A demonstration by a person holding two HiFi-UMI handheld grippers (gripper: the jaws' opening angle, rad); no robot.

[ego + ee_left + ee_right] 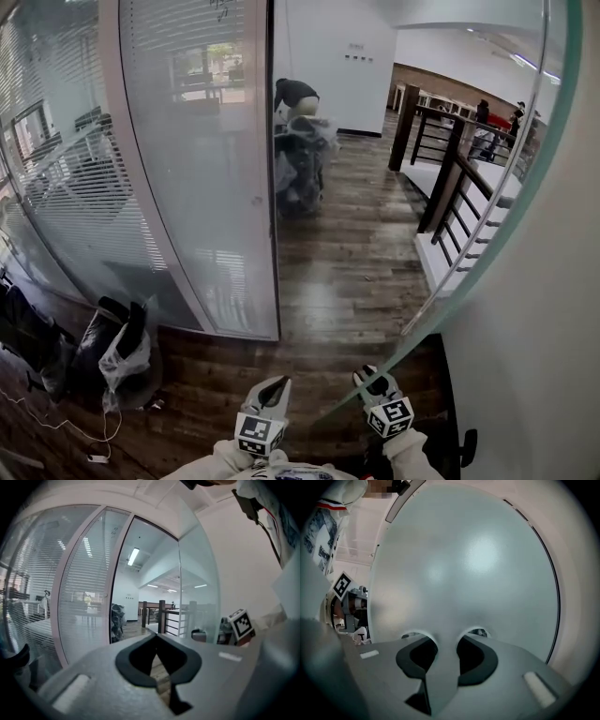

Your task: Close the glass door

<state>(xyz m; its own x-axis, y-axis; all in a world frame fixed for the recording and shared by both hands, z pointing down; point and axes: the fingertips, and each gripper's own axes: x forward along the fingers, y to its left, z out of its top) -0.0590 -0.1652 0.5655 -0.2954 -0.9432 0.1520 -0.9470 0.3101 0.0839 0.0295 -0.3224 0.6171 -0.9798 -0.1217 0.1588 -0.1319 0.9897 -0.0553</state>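
Frosted glass door (478, 564) blocks room beyond; right hand-held gripper (443, 643) clamped on its edge; left hand-held gripper (156, 636) closed, empty.

Frosted glass door (464, 564), glossy wood floor (347, 272)

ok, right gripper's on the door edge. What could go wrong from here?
1. Slip: the right gripper pinches only the smooth edge of the glass door and may slide off as it swings.
2. Pinch: its jaws straddle the closing edge and could get caught against the fixed panel's frame unless released first.
3. The shut, empty left gripper seems close to the door's path.
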